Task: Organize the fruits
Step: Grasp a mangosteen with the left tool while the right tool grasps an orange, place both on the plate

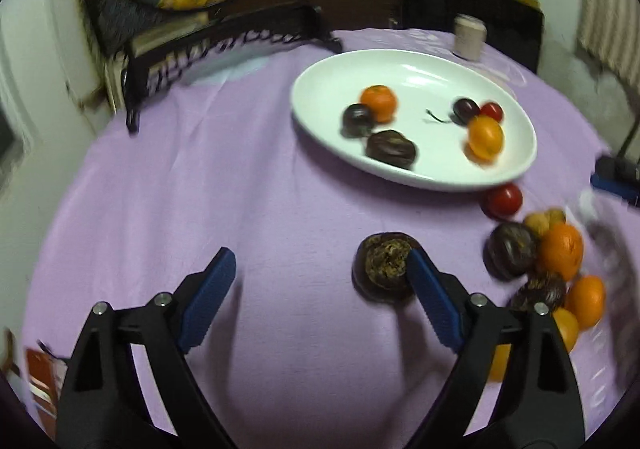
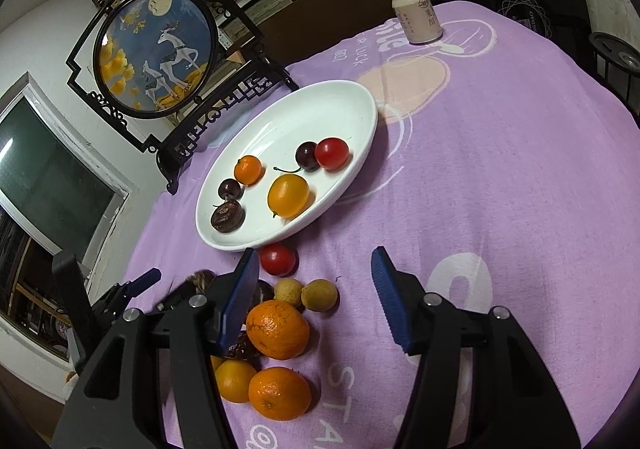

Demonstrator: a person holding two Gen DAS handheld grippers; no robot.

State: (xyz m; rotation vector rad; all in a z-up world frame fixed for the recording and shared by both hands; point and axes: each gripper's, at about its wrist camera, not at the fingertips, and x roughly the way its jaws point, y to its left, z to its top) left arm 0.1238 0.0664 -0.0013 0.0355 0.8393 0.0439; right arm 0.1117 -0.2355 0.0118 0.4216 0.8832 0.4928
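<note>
A: Left claw (image 1: 320, 281) stands wide, nothing between its pads; a dark wrinkled fruit (image 1: 382, 267) lies on the bench (image 1: 240, 189) just at its right finger, not gripped. I read that as lining up to straddle it.

B: Right claw (image 2: 316, 289)?

A: Half open, empty, hanging over the loose pile: an orange (image 2: 278, 329) near the left pad, two small tan rough-skinned fruits (image 2: 304, 293) beyond it, a glossy red tomato (image 2: 277, 259) against the plate's near rim.

B: And the plate (image 2: 352, 97)?

A: White, glazed, oval, shallow, far and left of the pile. It already holds six pieces in two loose clusters; probably the collecting spot, so the pile feeds it.

B: Surface?

A: Soft lilac printed cloth; round fruit should settle, not roll. The orange's peel is pebbled, the tomato's skin slick, the dark fruit shrivelled.
</note>
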